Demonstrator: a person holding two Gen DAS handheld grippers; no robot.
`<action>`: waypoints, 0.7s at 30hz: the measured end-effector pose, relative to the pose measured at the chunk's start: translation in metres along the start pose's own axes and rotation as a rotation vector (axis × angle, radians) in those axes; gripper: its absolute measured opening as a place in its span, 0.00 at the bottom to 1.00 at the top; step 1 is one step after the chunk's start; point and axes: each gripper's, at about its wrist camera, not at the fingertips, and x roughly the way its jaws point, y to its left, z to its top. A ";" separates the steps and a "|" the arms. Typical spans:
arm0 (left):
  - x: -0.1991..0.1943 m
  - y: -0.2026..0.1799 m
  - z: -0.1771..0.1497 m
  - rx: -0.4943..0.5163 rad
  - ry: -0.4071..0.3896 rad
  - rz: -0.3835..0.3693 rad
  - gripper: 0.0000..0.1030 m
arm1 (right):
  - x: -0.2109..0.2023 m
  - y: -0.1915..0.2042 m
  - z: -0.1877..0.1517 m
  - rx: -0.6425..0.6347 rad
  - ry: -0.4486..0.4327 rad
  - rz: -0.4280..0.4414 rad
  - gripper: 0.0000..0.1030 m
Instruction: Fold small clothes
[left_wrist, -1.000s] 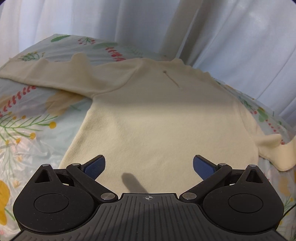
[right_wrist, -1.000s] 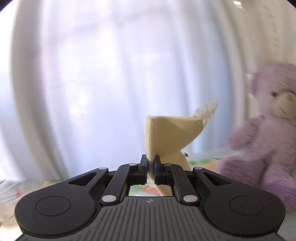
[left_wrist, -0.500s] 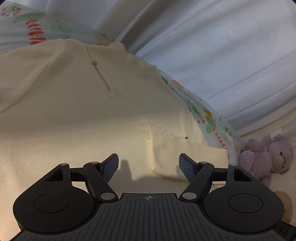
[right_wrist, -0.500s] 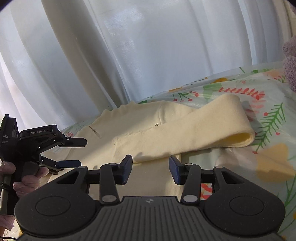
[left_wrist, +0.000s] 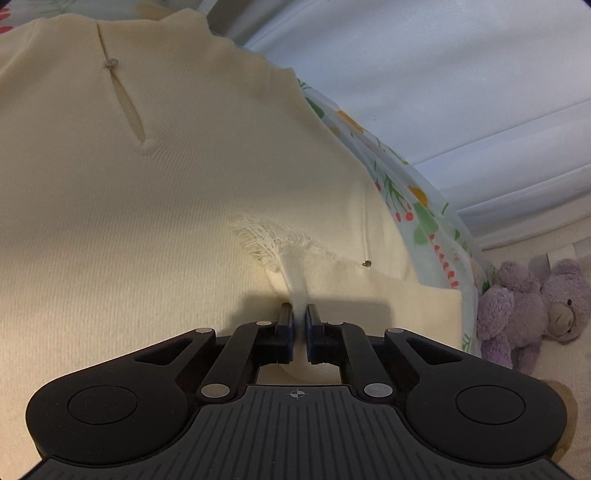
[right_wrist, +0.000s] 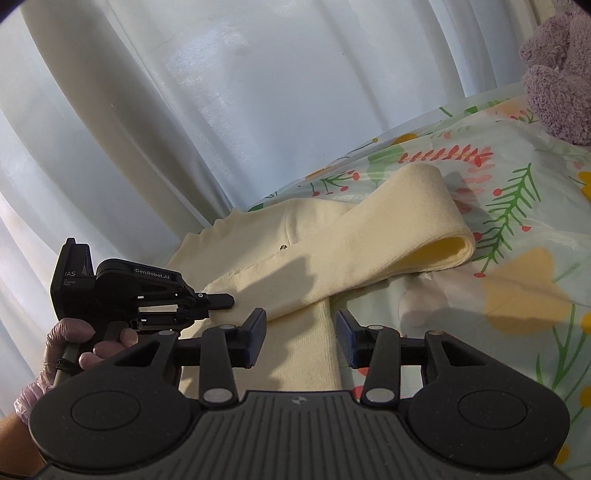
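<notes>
A small cream sweater (left_wrist: 155, 206) lies flat on a floral sheet (right_wrist: 524, 229), with a keyhole slit and button at the neck. Its right sleeve (right_wrist: 369, 240) is folded back across the body, and the frayed cuff (left_wrist: 273, 236) rests on the chest. My left gripper (left_wrist: 299, 317) is shut on the sleeve's cuff end; it also shows in the right wrist view (right_wrist: 221, 301). My right gripper (right_wrist: 301, 338) is open and empty, hovering over the sweater's side edge below the folded sleeve.
White curtains (right_wrist: 184, 110) hang behind the bed. A purple teddy bear (left_wrist: 535, 306) sits off the sheet's right edge and also shows in the right wrist view (right_wrist: 557, 70). A gloved hand (right_wrist: 70, 343) holds the left gripper.
The right gripper let go of the sleeve, laid it across the sweater and opened. The left gripper moved in toward the cuff and shut on it.
</notes>
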 end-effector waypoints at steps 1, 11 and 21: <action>-0.007 -0.005 0.002 0.028 -0.022 0.009 0.07 | 0.002 -0.001 0.002 -0.001 0.005 -0.003 0.41; -0.117 0.032 0.015 0.213 -0.309 0.266 0.10 | 0.033 -0.010 0.027 0.017 0.048 -0.011 0.41; -0.085 0.075 0.024 0.137 -0.237 0.245 0.05 | 0.069 -0.029 0.034 0.213 0.129 0.032 0.41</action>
